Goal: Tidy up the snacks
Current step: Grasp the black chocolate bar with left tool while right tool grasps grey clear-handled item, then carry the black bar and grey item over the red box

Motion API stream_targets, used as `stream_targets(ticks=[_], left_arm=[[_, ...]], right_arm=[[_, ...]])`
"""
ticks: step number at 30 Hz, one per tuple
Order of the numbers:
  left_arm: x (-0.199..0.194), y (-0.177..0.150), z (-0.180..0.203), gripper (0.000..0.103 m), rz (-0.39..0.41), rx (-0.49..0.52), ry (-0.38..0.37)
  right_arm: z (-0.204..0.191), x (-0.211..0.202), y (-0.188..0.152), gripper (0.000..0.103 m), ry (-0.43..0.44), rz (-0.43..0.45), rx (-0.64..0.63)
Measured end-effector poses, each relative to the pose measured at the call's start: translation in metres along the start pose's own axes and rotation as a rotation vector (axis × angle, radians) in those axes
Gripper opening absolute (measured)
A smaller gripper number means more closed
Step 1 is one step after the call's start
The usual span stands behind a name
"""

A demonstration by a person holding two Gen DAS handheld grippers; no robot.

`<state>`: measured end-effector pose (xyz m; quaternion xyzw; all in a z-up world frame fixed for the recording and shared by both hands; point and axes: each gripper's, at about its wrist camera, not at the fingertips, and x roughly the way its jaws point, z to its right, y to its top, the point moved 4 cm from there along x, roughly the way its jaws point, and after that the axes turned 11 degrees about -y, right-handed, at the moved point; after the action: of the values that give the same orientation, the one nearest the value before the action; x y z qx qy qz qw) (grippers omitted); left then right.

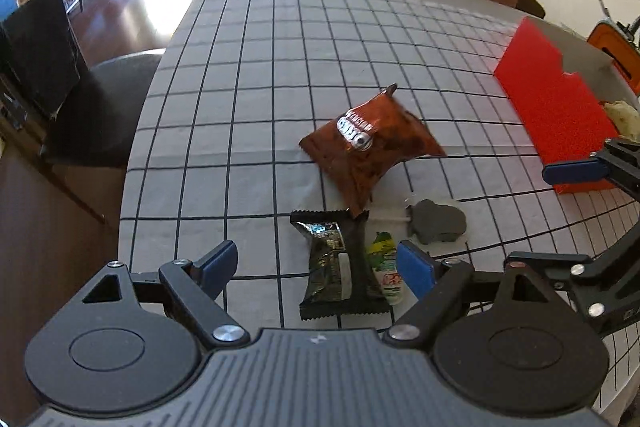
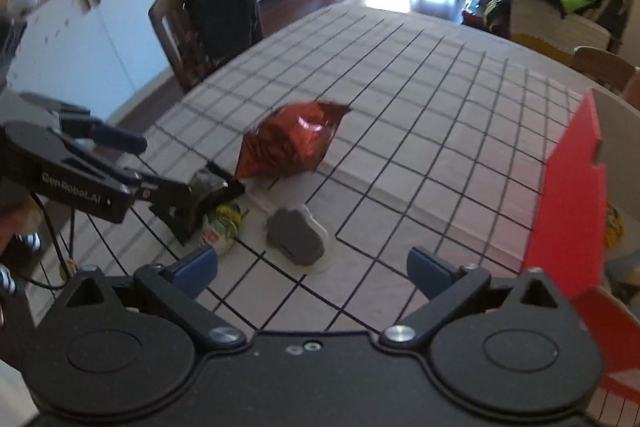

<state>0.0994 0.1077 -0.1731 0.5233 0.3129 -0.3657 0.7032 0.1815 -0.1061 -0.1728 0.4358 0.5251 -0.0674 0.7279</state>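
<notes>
A black snack packet [image 1: 336, 267] lies on the grid tablecloth between the open fingers of my left gripper [image 1: 318, 265]. A small green-and-white packet [image 1: 386, 267] lies against its right side. A red-brown chip bag [image 1: 372, 147] lies just beyond them. A grey heart-shaped lollipop [image 1: 438, 223] lies to the right. My right gripper [image 2: 312, 269] is open and empty, above the table in front of the grey lollipop [image 2: 296, 233]. In the right wrist view the left gripper [image 2: 132, 167] straddles the black packet [image 2: 212, 193], next to the chip bag [image 2: 288, 147].
A red box [image 1: 556, 107] stands at the table's right side with a snack inside; it also shows in the right wrist view [image 2: 568, 195]. Dark chairs [image 1: 80, 107] stand at the table's left edge. More chairs and a sofa are beyond the far edge.
</notes>
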Motion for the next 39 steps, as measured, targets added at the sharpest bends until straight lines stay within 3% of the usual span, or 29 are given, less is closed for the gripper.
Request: stream_targets(ticks=[6,10,15,23,27,34,39], left_arm=[[0.018,0.004,-0.009,0.086,-0.036,-0.07,0.01],[0.027,0.006,-0.012,0.086,-0.057,-0.102,-0.002],[0.036,0.007,-0.008,0.086,-0.073,-0.099,-0.003],[0.044,0.008,-0.013,0.065,-0.105,-0.152,-0.018],[0.044,0.009,-0.014,0.062,-0.104,-0.151,-0.021],[0.042,0.008,-0.012,0.039,-0.115,-0.132,-0.015],[0.04,0.006,-0.015,0.036,-0.114,-0.125,-0.011]], right_arm=[[-0.003,0.017,0.019,0.101,0.02,0.005,-0.049],[-0.011,0.039,0.017,0.09,0.048,-0.036,-0.135],[-0.02,0.058,0.015,0.086,0.065,-0.061,-0.196],[-0.026,0.07,0.018,0.075,0.091,-0.053,-0.221],[-0.029,0.069,0.017,0.064,0.084,-0.032,-0.251],[-0.033,0.064,0.014,0.044,0.061,-0.005,-0.252],[-0.033,0.061,0.01,0.041,0.047,-0.004,-0.223]])
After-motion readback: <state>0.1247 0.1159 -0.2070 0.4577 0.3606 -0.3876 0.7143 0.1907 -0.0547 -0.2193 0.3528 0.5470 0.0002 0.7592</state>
